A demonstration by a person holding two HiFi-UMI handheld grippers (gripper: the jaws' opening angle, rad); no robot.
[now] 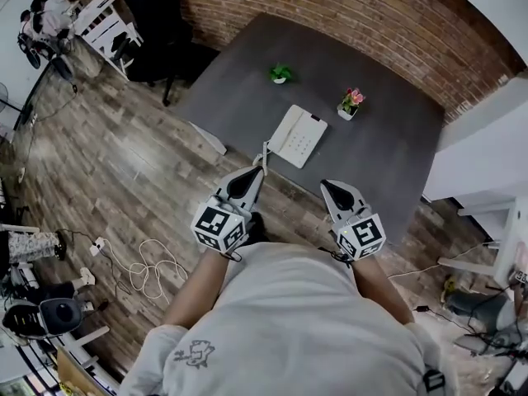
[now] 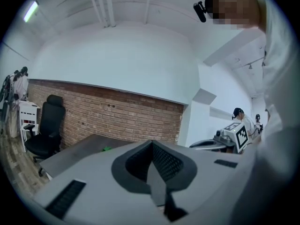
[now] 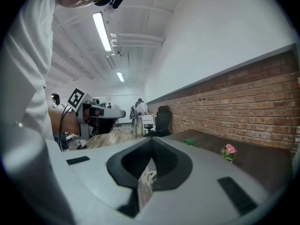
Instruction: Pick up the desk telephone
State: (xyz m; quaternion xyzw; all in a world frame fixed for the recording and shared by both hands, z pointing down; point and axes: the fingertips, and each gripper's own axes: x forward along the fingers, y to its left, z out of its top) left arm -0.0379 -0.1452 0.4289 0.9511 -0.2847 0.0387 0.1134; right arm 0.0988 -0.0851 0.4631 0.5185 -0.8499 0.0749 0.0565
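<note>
The white desk telephone (image 1: 297,135) lies flat near the front edge of the dark grey table (image 1: 388,163), with its coiled cord (image 1: 266,150) at its left end. My left gripper (image 1: 259,171) is shut and empty, with its tips just short of that cord end. My right gripper (image 1: 327,185) is also shut and empty, hanging in front of the table edge, right of the phone. In the left gripper view the jaws (image 2: 152,143) meet over the table (image 2: 79,151). In the right gripper view the jaws (image 3: 151,140) are closed and a bit of white cord (image 3: 149,175) shows below them.
A small green plant (image 1: 280,73) and a pink flower pot (image 1: 351,103) stand on the table behind the phone. A black office chair (image 1: 157,23) is at the table's far left. White cables (image 1: 148,271) lie on the wood floor. A brick wall (image 1: 371,15) runs behind.
</note>
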